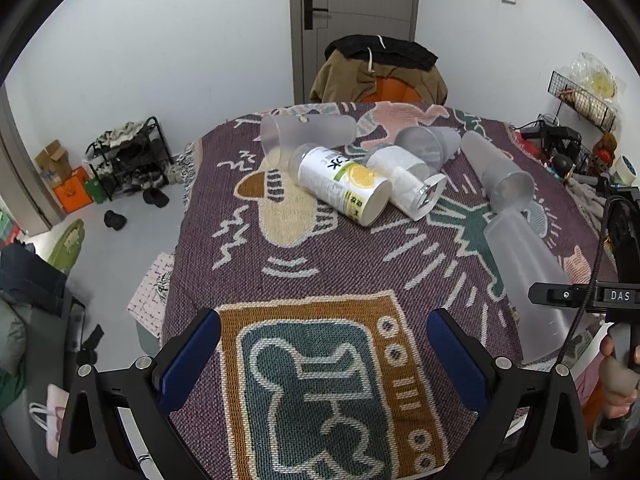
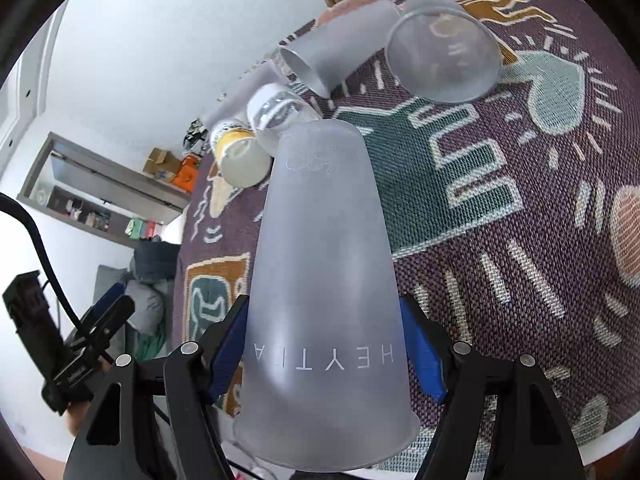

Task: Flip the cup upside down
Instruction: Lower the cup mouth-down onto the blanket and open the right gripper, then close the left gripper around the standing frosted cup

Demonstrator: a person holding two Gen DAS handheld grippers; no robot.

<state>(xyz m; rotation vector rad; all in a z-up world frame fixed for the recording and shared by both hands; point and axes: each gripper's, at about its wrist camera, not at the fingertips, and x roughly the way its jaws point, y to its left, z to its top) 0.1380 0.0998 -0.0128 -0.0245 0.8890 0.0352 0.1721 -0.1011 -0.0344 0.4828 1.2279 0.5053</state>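
Right now the right gripper [image 2: 324,356] is clenched on the tall frosted translucent plastic cup [image 2: 320,280], its blue pads [image 2: 226,354] pressing both sides of the wall low down, near the flared rim by the printed lettering. The cup points away from the gripper, closed base farthest off and open mouth toward the camera, tilted over the near right edge of the table. From the left wrist view the same cup [image 1: 528,280] leans with its base up and away, at the right margin of the purple woven patterned cloth [image 1: 320,280].

The left gripper [image 1: 324,360] is released, jaws spread wide with nothing between them, hovering over the orange-and-teal panel at the cloth's near edge, well apart from the held cup.

Beyond, toward the far side of the table, a cluster of things lies tipped over: a white can with a lemon label [image 1: 344,184], a clear bottle with a white label [image 1: 404,180], and several more frosted cups [image 1: 308,132] on their sides, some touching each other. Between that cluster and the grippers the cloth is bare. The cloth drops off close on the left and near sides; a chair draped with clothing [image 1: 380,72] stands behind the far edge.
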